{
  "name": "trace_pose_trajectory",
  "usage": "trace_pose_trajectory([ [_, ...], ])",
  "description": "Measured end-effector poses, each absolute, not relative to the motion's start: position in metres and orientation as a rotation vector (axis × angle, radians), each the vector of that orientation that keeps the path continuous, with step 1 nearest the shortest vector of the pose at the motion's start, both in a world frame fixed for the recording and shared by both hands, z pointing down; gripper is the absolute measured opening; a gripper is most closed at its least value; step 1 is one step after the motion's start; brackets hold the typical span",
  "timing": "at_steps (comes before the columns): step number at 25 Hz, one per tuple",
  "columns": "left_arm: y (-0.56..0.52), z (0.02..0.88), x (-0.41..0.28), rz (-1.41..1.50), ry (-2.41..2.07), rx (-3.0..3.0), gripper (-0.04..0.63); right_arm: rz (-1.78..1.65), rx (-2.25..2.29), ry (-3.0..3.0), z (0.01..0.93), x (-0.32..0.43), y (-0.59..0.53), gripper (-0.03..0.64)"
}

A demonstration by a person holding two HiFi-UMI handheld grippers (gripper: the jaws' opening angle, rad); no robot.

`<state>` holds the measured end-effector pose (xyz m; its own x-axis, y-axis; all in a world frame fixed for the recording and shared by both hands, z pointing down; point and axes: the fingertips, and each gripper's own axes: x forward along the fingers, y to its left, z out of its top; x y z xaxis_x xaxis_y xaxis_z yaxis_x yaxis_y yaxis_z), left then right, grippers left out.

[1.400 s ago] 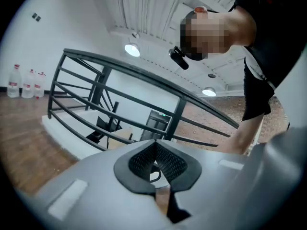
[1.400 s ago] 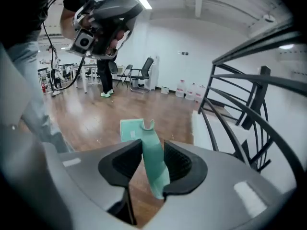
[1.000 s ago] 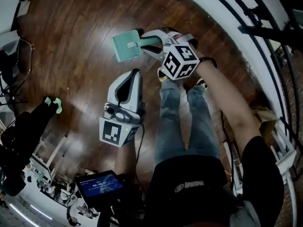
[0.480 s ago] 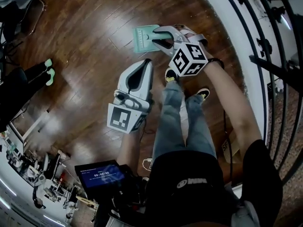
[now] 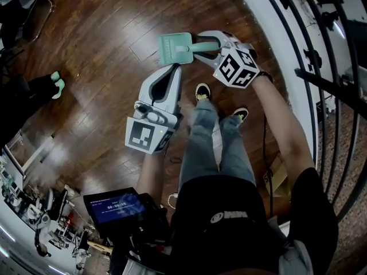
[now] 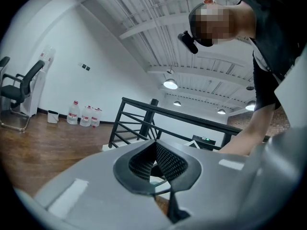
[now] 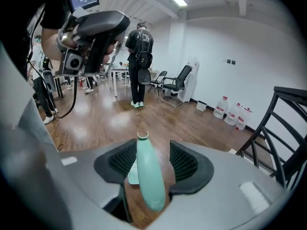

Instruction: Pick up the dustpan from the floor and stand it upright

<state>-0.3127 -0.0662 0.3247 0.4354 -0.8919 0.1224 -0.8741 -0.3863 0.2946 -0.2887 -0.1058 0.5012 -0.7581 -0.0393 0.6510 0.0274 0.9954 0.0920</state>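
1. Head view, left side: the left tongs (image 5: pixel 174 70) are pressed together on nothing, just beside the mint dustpan (image 5: pixel 175 48), whose pan seems to rest on the wooden floor (image 5: pixel 103 50).
2. The right tongs (image 7: pixel 152 152) are opening round the dustpan's handle (image 7: pixel 149 176), with a gap showing at one pad. I judge the release should go slowly, ready to re-clamp if it tips.
3. Hard to tell: whether the pan's edge sits squarely, or whether the dustpan balances unaided.

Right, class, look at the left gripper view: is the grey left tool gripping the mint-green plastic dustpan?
No, the grey left tool has its black mesh pads together, with nothing between them.
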Motion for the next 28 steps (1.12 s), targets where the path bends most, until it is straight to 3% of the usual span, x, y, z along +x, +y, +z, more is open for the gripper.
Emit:
trace_pose_trajectory([
  [4, -0.062, 0.314, -0.309, -0.053, -1.504, 2.411, 0.012, -0.052, 0.034, -2.491, 0.479, -0.289, -0.108, 0.279],
  [10, -0.041, 0.238, -0.294, -0.079, -1.475, 2.472, 0.012, 0.055, 0.309, -2.702, 0.34, -0.262, -0.1, 0.26],
  [14, -0.05, 0.239, -0.291, -0.038, -1.471, 2.52, 0.014, 0.12, 0.529, -2.802, 0.294, -0.243, -0.109, 0.25],
  [16, -0.06, 0.242, -0.285, -0.051, -1.467, 2.527, 0.012, 0.17, 0.627, -2.804, 0.295, -0.233, -0.119, 0.206],
  [19, -0.072, 0.242, -0.264, -0.001, -1.467, 2.55, 0.012, 0.282, 0.802, -2.831, 0.291, -0.207, -0.138, 0.024],
  [20, -0.074, 0.236, -0.254, 0.021, -1.469, 2.556, 0.012, 0.327, 0.838, -2.853, 0.282, -0.197, -0.139, 0.005],
  [28, -0.042, 0.151, -0.22, -0.01, -1.574, 2.52, 0.012, 0.51, 0.78, -3.047, 0.181, -0.17, -0.082, 0.003],
])
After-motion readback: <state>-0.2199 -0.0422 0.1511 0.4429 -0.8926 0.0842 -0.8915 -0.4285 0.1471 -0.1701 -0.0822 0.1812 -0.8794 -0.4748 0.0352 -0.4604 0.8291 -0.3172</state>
